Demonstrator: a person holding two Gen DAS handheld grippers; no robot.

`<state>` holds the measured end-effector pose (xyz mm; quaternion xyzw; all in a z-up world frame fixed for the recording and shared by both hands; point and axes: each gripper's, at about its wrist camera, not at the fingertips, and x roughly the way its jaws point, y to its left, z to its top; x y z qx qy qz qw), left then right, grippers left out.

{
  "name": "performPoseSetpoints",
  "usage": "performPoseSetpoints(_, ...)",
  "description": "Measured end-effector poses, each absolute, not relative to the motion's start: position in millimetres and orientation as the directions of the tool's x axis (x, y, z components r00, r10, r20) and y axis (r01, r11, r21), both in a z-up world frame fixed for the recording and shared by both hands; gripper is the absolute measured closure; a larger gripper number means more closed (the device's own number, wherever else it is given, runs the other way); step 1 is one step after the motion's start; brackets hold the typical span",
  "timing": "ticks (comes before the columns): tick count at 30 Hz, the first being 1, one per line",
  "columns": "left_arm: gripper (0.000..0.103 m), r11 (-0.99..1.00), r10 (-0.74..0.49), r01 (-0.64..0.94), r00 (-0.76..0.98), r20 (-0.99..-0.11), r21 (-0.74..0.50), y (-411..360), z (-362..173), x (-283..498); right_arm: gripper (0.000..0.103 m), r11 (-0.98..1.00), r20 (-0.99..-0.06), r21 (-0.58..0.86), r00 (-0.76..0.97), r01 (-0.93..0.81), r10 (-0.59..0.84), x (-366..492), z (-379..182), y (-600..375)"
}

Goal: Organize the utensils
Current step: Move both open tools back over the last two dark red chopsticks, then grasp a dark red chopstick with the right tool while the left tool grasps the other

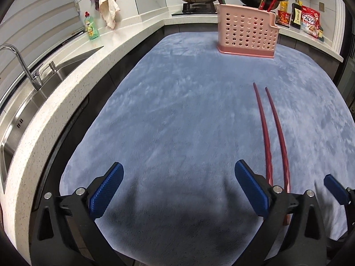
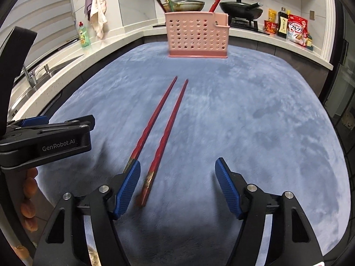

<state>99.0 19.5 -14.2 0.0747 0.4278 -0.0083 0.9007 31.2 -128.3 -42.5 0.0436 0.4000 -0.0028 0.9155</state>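
Two red chopsticks lie side by side on the blue-grey mat, their tips pointing toward a pink perforated utensil holder at the far edge. Several chopsticks stand in that holder. My right gripper is open low over their thick ends. One chopstick's end lies between the jaws near the left pad, and the other passes under that finger. My left gripper is wide open over bare mat, with the chopsticks just to its right. The holder stands far ahead.
A white counter with a steel sink and faucet runs along the left. A green soap bottle and hanging cloths sit behind it. Pans on a stove and food packets line the back.
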Motion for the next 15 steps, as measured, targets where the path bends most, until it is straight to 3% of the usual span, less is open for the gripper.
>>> performPoseSetpoints(11,0.007,0.990,0.034,0.088,0.610,-0.791,0.110,21.5,-21.7,95.8,0.056,0.997,-0.756,0.072,0.654,0.029,0.035,31.5,-59.5,-120.2)
performPoseSetpoints(15,0.007,0.986,0.071,0.077,0.600,-0.797,0.146,17.9,-25.5,96.0,0.074,0.996,-0.754,0.076,0.656,0.047,0.026,32.0,-60.2,-127.9)
